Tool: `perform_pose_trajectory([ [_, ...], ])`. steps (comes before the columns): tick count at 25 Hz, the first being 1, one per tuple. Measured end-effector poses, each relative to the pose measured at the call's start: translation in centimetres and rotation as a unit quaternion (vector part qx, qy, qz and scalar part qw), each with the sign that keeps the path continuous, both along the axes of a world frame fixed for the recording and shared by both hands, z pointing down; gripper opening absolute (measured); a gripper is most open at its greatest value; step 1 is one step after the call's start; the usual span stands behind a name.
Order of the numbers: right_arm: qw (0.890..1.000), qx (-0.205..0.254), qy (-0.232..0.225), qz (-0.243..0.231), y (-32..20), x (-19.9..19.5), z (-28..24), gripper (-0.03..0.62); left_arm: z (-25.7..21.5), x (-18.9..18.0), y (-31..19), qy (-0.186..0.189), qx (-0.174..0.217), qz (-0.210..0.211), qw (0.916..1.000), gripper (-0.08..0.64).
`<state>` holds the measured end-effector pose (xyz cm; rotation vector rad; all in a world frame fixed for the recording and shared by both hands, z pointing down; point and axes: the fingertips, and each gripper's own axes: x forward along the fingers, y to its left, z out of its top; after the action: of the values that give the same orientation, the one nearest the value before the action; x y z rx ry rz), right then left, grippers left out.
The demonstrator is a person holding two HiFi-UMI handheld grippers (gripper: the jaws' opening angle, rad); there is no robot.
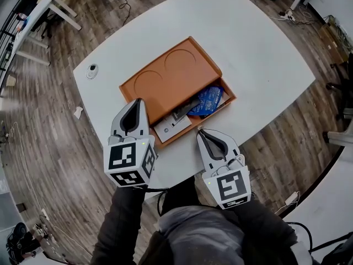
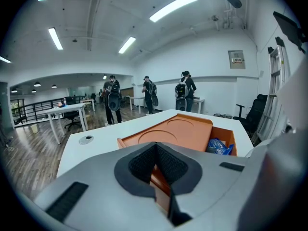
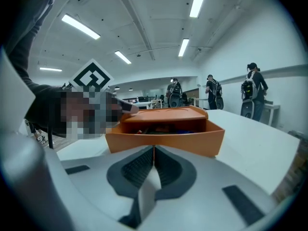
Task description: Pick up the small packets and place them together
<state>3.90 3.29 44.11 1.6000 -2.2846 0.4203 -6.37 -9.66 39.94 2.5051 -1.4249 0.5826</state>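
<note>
Right gripper (image 1: 200, 131), jaws closed on nothing, faces the blue packets (image 1: 208, 100) just ahead: probably light, crinkly, slippery, best pinched by an edge.

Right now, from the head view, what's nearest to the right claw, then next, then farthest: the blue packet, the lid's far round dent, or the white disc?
1. Blue packet, in the orange box, just ahead of the right claw.
2. Far round dent, on the lid, farther back.
3. White disc, on the table, far left.
</note>
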Motion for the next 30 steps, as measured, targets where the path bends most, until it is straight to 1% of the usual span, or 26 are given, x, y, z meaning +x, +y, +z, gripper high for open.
perform_pose_trajectory([
  [2, 1.000, -0.002, 0.005, 0.002, 0.0, 0.2, 0.0, 0.011, -0.1, 0.0, 0.0, 0.002, -0.001, 0.001, 1.0000, -0.003],
  [3, 1.000, -0.006, 0.007, 0.004, 0.0, 0.3, 0.1, 0.029, -0.1, 0.0, 0.0, 0.003, -0.001, 0.002, 1.0000, -0.003],
  [4, 1.000, -0.011, 0.006, 0.005, 0.0, 0.4, 0.2, 0.068, -0.1, 0.0, 0.0, 0.004, -0.001, 0.002, 1.0000, -0.003],
  [8, 0.999, -0.033, 0.008, 0.003, -0.5, 0.4, 0.7, 0.091, -0.1, 0.0, -0.1, 0.006, -0.002, 0.000, 1.0000, -0.003],
  [15, 0.998, -0.061, 0.022, 0.008, -1.4, 0.3, 1.6, 0.094, 0.1, 0.0, 0.1, 0.016, -0.003, 0.000, 0.9999, -0.003],
  [19, 0.997, -0.065, 0.037, 0.015, -1.7, 0.5, 1.8, 0.092, 0.0, 0.0, 0.0, 0.019, 0.001, 0.002, 0.9998, -0.003],
  [20, 0.997, -0.066, 0.039, 0.014, -1.7, 0.5, 1.8, 0.083, -0.1, 0.0, 0.0, 0.020, 0.002, 0.002, 0.9998, -0.003],
  [30, 0.997, -0.072, 0.035, 0.007, -1.5, 0.3, 1.5, 0.077, -0.2, -0.2, -0.9, 0.015, -0.003, 0.004, 0.9999, -0.003],
])
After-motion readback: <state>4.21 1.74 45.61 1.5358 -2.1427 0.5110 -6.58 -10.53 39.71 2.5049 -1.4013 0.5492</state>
